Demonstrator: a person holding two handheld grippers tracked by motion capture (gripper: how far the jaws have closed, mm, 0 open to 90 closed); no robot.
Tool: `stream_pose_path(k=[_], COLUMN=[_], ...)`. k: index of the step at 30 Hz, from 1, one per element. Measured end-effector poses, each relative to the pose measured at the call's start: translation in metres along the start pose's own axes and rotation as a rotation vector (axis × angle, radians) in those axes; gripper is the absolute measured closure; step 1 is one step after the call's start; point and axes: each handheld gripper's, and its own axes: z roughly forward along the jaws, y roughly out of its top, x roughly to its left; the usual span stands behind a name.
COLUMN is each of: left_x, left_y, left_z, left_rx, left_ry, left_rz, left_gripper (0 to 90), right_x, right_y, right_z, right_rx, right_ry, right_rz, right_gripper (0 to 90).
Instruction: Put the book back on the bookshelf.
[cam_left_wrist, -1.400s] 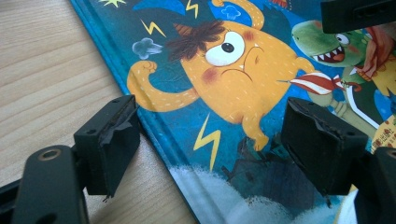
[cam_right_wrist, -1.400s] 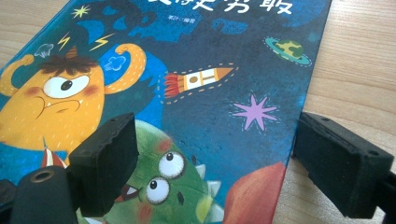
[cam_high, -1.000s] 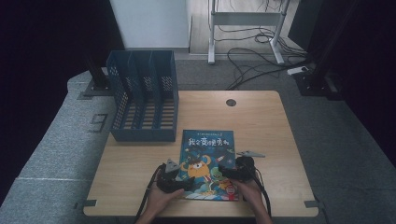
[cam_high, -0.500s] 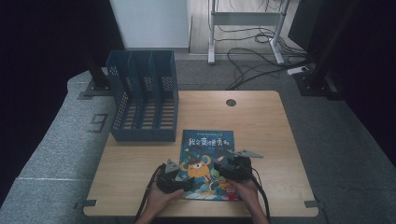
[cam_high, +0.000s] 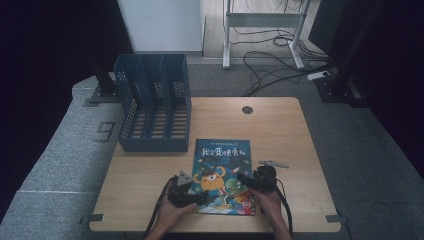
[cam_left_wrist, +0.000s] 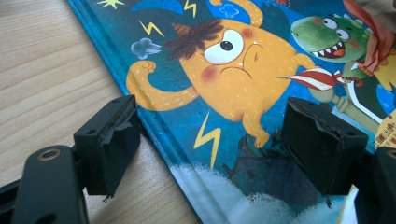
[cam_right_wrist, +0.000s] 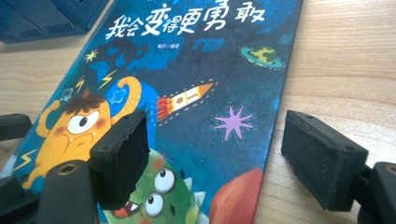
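Observation:
A picture book (cam_high: 222, 170) with a blue cover, an orange monster and white Chinese title lies flat on the wooden table (cam_high: 285, 135), near its front edge. My left gripper (cam_high: 199, 194) is at the book's left edge. In the left gripper view the book (cam_left_wrist: 233, 84) shows its spine edge between the jaws of the open left gripper (cam_left_wrist: 212, 126), one jaw over wood, the other over the cover. My right gripper (cam_high: 246, 180) straddles the right edge of the book (cam_right_wrist: 201, 88). The right gripper (cam_right_wrist: 215, 140) is open, its jaws have just been opening, and no pad presses on the book.
A dark blue mesh file rack (cam_high: 152, 110) with upright slots stands at the table's back left, just behind the book. A round cable hole (cam_high: 247, 109) sits near the far edge. Bare wood lies to the right of the book. Cables cover the floor beyond.
The right gripper slid in over the book's cover, then drew back toward its right edge. The left gripper and the book have not moved.

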Motion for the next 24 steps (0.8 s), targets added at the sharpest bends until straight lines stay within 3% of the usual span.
stream_pose_path(k=[1,6,8,10,13,14,15,16,19,24], left_x=[0.0,-0.001,-0.001,-0.001,0.002,0.002,0.003,0.004,0.007,0.008], left_y=[0.0,0.0,0.0,0.0,0.0,0.0,0.0,0.0,0.0,0.0], left_z=[0.0,0.0,0.0,0.0,0.0,0.0,-0.001,-0.001,-0.002,-0.002], left_rx=[0.0,0.001,0.002,0.002,-0.007,-0.007,-0.01,-0.012,-0.015,-0.017], left_ry=[0.001,0.006,0.007,0.009,-0.009,-0.009,-0.016,-0.021,-0.042,-0.048], left_rz=[0.0,0.001,0.0,-0.002,-0.024,-0.024,-0.031,-0.036,-0.049,-0.054], left_gripper=[19.5,19.5,19.3,19.1,17.8,17.8,17.8,17.8,17.7,17.6], right_x=[0.001,0.0,-0.005,-0.006,-0.009,-0.009,-0.011,-0.011,-0.015,-0.016], right_y=[0.0,0.0,0.002,0.002,0.005,0.005,0.006,0.006,0.009,0.009], right_z=[0.0,-0.001,-0.005,-0.006,-0.014,-0.014,-0.018,-0.018,-0.023,-0.025], right_rx=[0.008,0.014,0.014,0.009,-0.024,-0.024,-0.039,-0.039,-0.057,-0.054], right_ry=[0.019,0.025,0.062,0.078,0.148,0.148,0.182,0.182,0.244,0.272], right_rz=[0.012,0.03,0.079,0.098,0.152,0.152,0.174,0.174,0.208,0.225], right_gripper=[22.0,24.5,26.7,26.7,28.2,28.2,28.8,28.8,29.2,29.9])
